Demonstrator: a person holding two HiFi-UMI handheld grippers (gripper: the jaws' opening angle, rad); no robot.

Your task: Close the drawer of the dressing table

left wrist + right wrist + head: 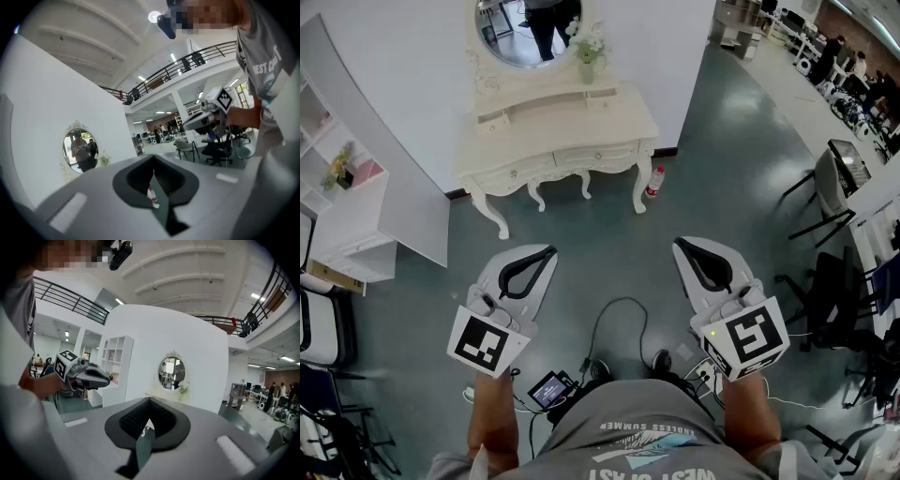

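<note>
I'm holding both tools above the floor, well short of the dressing table [614,114] — left tool [536,262] and right tool [693,254] each pinched together, gripping nothing.

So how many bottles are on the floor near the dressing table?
1: a bottle stands beside the dressing table's front leg on the head view's right. More may hide underneath.

A dull grey-green floor [609,253] is spreading across the room, catching soft reflections. A white wall [394,98] is standing at the back, with a white shelf unit [328,202] sitting beside it. Black office chairs [830,291] are standing at the right. Overhead, a round ceiling lamp [154,17] is shining, and a black railing [187,63] is running along an upper gallery.
</note>
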